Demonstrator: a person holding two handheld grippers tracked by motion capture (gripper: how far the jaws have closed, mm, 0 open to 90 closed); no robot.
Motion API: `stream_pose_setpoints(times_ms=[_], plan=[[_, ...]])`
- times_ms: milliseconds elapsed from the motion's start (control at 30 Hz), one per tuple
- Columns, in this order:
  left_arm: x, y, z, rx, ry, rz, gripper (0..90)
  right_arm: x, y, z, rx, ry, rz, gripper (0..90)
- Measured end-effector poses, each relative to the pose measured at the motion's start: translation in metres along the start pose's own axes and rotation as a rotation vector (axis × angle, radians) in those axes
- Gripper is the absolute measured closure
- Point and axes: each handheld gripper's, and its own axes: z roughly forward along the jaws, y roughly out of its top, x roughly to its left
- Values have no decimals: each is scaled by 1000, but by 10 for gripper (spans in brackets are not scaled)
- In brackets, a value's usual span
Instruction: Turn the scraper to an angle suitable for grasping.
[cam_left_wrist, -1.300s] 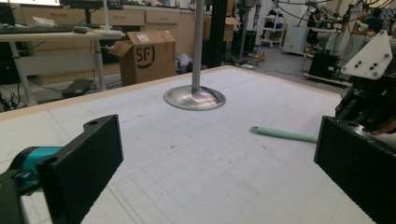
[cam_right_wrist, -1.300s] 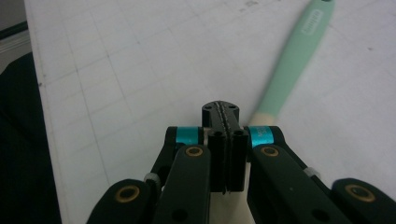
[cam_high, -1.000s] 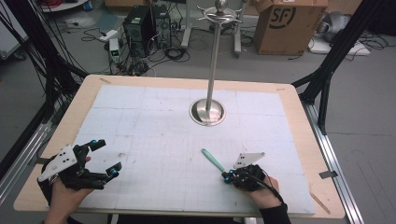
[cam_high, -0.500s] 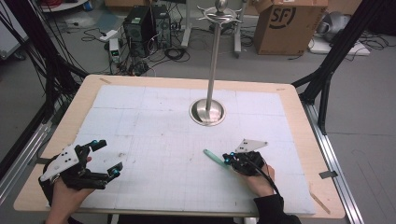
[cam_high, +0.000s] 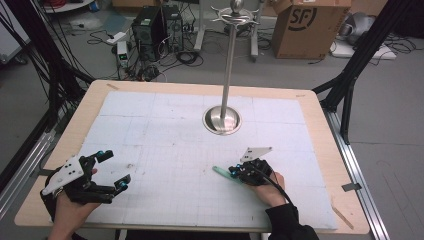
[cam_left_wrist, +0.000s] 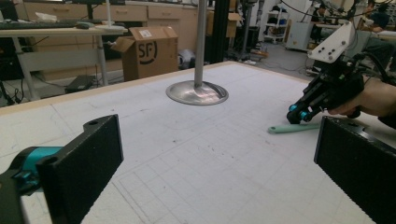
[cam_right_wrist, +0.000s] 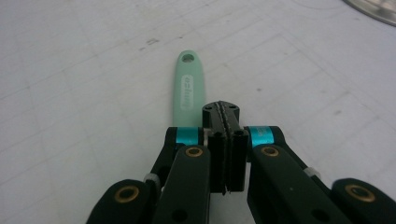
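A mint-green utensil handle (cam_high: 221, 171) lies flat on the white gridded mat (cam_high: 165, 135), its hole end pointing left. In the right gripper view the handle (cam_right_wrist: 188, 91) runs under the left side of my right gripper (cam_right_wrist: 222, 109). The jaws are shut pad to pad, and I cannot tell whether they pinch any part of the utensil. The same right gripper (cam_high: 234, 173) sits at the mat's front right, also seen from the left gripper view (cam_left_wrist: 299, 115). My left gripper (cam_high: 112, 170) rests at the front left, wide open with nothing between its jaws (cam_left_wrist: 215, 158).
A metal stand with a round base (cam_high: 221, 120) and a tall pole rises at the mat's middle back (cam_left_wrist: 197, 92). The wooden table edge (cam_high: 345, 210) frames the mat. Cardboard boxes, cables and equipment lie on the floor beyond.
My right hand has slid away from the front edge toward the stand, jaws staying shut. The green handle has swung with it and lies more level. The left hand has not moved.
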Motion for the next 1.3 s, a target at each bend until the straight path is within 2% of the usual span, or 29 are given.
stream_pose_setpoints(times_ms=[33, 233, 400, 567, 633, 667, 700, 767, 833, 933, 967, 1000, 1033, 1067, 1100, 1133, 1167, 1200, 1233, 1267, 1300], plan=[[0, 0, 0, 0, -5, 1, 18, 1, 1, 0, 6, 2, -10, 900], [1, 0, 2, 4, -10, -3, 18, 12, 5, 4, 24, 86, -49, 900], [1, -1, 4, 16, -16, -1, 18, 12, 5, 2, 21, 92, -54, 893], [1, 0, 3, 11, -19, -1, 18, 10, 7, -19, -91, 129, -44, 848], [1, 0, 3, 11, -20, -2, 18, 10, 8, -30, -128, 125, -52, 806], [1, 0, 3, 9, -21, -4, 18, 10, 8, -30, -128, 125, -52, 806], [2, 0, 3, 6, -20, -8, 18, 10, 7, -41, -155, 126, -55, 740], [3, 0, 4, 5, -19, -8, 18, 10, 6, -51, -185, 129, -63, 681], [3, 0, 4, 7, -26, -6, 18, 9, 4, -58, -199, 138, -73, 577], [2, -1, 6, 14, -33, -5, 18, 6, 1, -63, -176, 173, -58, 360], [2, -2, 7, 15, -35, -8, 18, 6, 1, -63, -176, 173, -58, 360], [3, -2, 7, 19, -35, -7, 17, 6, -1, -63, -157, 161, -67, 277], [3, -2, 7, 19, -32, -8, 17, 6, -1, -63, -157, 161, -67, 277], [4, -2, 6, 18, -32, -8, 18, 5, -1, -63, -160, 151, -72, 171], [4, -2, 6, 15, -30, -11, 18, 5, -1, -63, -160, 151, -72, 171], [4, -2, 6, 13, -29, -10, 18, 6, -2, -64, -162, 139, -67, 137], [5, -1, 5, 11, -27, -11, 18, 7, -2, -66, -150, 112, -62, 3], [5, -1, 5, 11, -25, -7, 18, 7, -2, -67, -135, 91, -59, 0], [5, -1, 4, 9, -26, -10, 18, 7, -2, -67, -135, 91, -59, 0], [5, -1, 4, 8, -23, -9, 18, 7, -2, -70, -124, 35, -52, 0], [4, -1, 4, 8, -23, -12, 18, 7, -3, -72, -132, 17, -45, 0]])
